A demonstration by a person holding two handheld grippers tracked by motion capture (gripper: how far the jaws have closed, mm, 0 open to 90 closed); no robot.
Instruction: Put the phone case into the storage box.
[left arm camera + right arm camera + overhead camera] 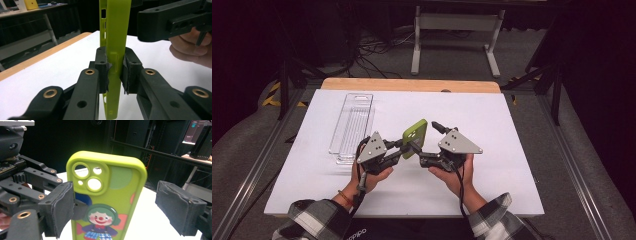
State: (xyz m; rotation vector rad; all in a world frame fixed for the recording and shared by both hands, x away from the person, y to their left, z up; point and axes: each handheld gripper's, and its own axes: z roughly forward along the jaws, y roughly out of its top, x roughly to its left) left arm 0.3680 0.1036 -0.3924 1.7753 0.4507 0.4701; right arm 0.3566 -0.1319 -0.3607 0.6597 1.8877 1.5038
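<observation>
Jaws on my left gripper (116, 71) are clamped on the thin edges of the green phone case (114, 37), pads pressing on both sides, and the case stands upright above the white table (492, 125). From the high view I see the left gripper (404, 146) holding the case (415, 137) near the table's middle, between my two hands. My right gripper (125, 205) has its jaws wide apart, one on either side of the case (110, 195); its pads (178, 206) stand clear of the clown-printed back. A clear plastic tray (352, 125) lies to the left, just beyond my left hand (372, 175).
</observation>
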